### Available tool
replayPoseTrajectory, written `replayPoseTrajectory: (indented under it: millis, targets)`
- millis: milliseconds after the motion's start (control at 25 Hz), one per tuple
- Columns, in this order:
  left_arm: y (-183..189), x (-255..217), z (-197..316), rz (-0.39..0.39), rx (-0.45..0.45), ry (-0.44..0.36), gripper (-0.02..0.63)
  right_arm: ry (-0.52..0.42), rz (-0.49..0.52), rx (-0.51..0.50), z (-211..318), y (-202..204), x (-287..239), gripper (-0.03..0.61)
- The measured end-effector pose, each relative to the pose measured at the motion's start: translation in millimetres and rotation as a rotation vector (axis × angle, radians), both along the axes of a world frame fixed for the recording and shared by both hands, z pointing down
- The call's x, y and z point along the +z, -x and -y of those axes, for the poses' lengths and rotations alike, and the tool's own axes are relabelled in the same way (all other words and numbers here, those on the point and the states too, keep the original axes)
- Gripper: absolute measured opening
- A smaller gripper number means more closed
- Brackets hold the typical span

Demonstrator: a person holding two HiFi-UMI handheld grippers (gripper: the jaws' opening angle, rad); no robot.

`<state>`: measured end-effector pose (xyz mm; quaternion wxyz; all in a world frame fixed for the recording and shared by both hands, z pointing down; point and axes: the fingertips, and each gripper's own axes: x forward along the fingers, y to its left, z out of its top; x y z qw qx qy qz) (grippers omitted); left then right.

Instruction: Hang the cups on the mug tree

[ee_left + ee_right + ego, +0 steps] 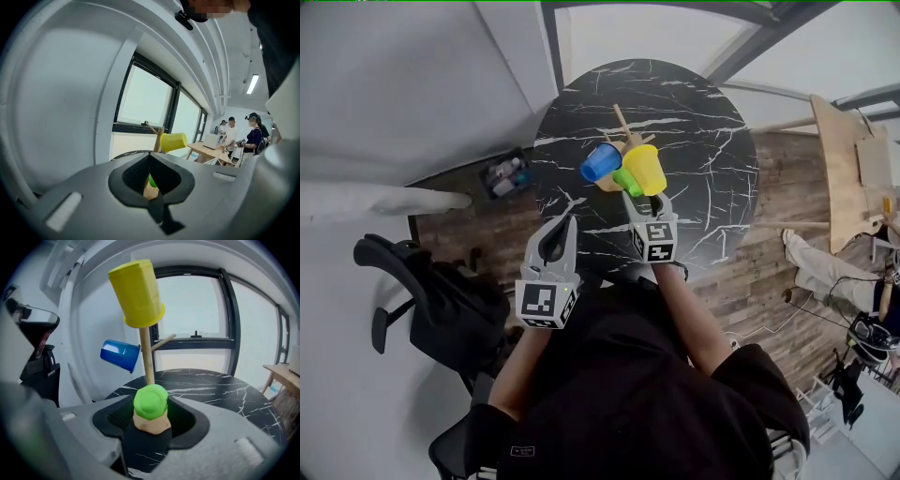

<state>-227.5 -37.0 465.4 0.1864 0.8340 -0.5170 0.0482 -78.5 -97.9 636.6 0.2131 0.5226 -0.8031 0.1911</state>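
Note:
The wooden mug tree (pixel 623 141) stands on the round black marble table (pixel 712 159). A blue cup (pixel 600 161) and a yellow cup (pixel 645 169) hang on it, and a green cup (pixel 628 181) sits low by its base. My right gripper (pixel 643 199) reaches up to the green cup (pixel 151 401). Its jaws stand a little apart, the cup's bottom shows between them, and the pads do not visibly press on it. Above hang the yellow cup (pixel 136 294) and the blue cup (pixel 120 354). My left gripper (pixel 560 223) is shut and empty at the table's near edge, with the yellow cup (pixel 173 141) ahead.
A black office chair (pixel 431 300) stands at the left beside the table. A small box of items (pixel 506 175) lies on the floor by the table's left edge. A wooden table (pixel 848 159) and people are at the right. Windows lie behind the tree.

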Motion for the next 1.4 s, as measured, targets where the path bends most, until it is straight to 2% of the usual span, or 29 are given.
replayPoseTrajectory:
  millis: [800, 1400]
  targets:
    - [0.2, 0.1, -5.7, -0.003, -0.018, 0.010, -0.005, 0.046, 0.002, -0.025, -5.4, 3.0, 11.8, 0.221]
    - [-9.8, -6.3, -9.9, -0.016, -0.024, 0.004, -0.005, 0.004, 0.019, -0.031, -13.4, -8.9, -14.5, 0.229]
